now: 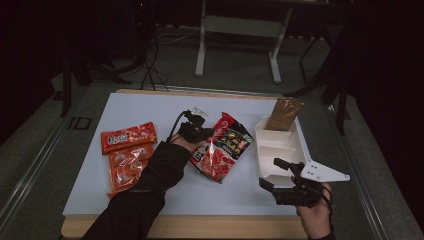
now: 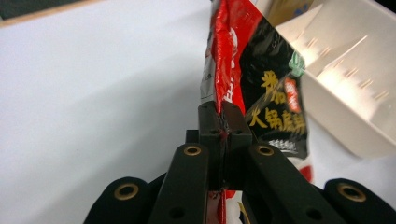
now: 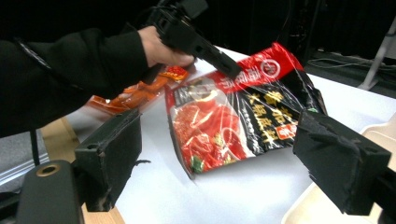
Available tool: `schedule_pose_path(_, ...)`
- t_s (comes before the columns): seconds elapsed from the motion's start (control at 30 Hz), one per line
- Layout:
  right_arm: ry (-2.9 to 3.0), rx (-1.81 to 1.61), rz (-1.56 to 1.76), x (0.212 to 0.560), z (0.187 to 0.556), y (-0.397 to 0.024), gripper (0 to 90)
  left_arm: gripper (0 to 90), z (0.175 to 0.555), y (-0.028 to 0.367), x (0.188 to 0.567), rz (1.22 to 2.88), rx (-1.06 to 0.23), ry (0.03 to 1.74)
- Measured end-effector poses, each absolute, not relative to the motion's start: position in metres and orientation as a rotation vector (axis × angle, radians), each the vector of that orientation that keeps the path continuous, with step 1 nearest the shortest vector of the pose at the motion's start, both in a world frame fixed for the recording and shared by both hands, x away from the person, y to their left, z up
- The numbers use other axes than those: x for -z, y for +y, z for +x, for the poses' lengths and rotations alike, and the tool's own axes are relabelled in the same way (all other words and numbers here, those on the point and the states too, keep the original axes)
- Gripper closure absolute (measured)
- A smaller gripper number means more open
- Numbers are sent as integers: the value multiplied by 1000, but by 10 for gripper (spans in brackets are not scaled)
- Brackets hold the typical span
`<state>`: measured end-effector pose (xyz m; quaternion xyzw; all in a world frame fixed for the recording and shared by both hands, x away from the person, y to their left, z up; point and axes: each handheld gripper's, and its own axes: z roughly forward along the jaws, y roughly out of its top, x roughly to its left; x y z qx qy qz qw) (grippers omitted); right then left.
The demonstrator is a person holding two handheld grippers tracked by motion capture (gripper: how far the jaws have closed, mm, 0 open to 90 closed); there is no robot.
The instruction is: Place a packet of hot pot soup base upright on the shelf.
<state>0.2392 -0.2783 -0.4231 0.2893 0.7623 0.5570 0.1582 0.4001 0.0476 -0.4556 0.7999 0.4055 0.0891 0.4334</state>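
A red and black soup-base packet [image 1: 222,146] hangs tilted over the middle of the white tabletop, its lower corner near the surface. My left gripper [image 1: 206,134] is shut on the packet's left edge; in the left gripper view the jaws pinch the packet [image 2: 261,88] at the gripper tip [image 2: 223,116]. In the right gripper view the same packet [image 3: 233,126] is lifted by the left gripper [image 3: 229,70]. My right gripper [image 1: 274,172] is held near the table's front right, open, its fingers [image 3: 112,158] wide apart with nothing between them.
A white divided tray [image 1: 272,165] stands at the right, with a brown packet [image 1: 282,114] leaning at its far end. Orange-red packets [image 1: 128,137] lie stacked at the left of the table [image 1: 125,107]. Desk legs stand beyond the far edge.
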Motion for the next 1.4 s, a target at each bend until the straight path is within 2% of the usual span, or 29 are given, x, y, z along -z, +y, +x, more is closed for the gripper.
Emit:
schedule_pose_path(0.87,2101,-1565,980,404,265,-282,114,895,354,75,420,1707,-126,822)
schedule_pose_path(1.3,2068,-1606,1099,398,293,-277,285,895,337,76,420,1547,-12,745)
schedule_pose_path(1.33,2059,-1614,1107,398,294,-276,319,895,336,76,420,1538,-4,736)
schedule_pose_path(1.37,2071,-1623,1102,397,295,-276,409,894,335,76,421,1521,-3,731)
schedule_pose_path(1.4,2068,-1631,1093,397,295,-275,440,894,335,76,421,1514,3,725)
